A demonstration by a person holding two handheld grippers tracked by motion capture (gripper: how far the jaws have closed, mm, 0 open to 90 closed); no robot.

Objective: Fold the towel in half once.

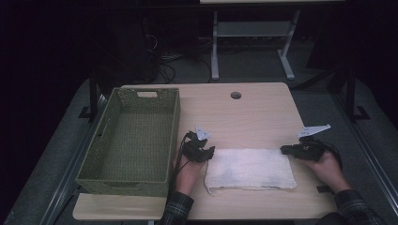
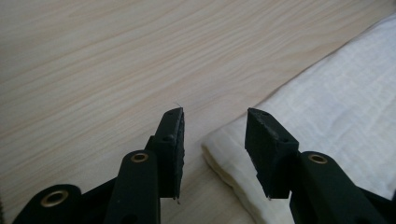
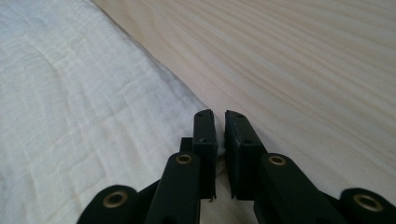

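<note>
On the pale woodgrain table [image 1: 253, 112], crinkled white folded cloth [image 1: 251, 168]; left tongs [image 2: 214, 126] released, right tongs [image 3: 220, 122] nearly clenched, empty.

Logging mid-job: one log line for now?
left gripper open at towel corner | right gripper shut on towel edge | basket empty

No text, labels — nothing legible

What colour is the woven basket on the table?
Olive green basket, seen best in the high view.
</note>
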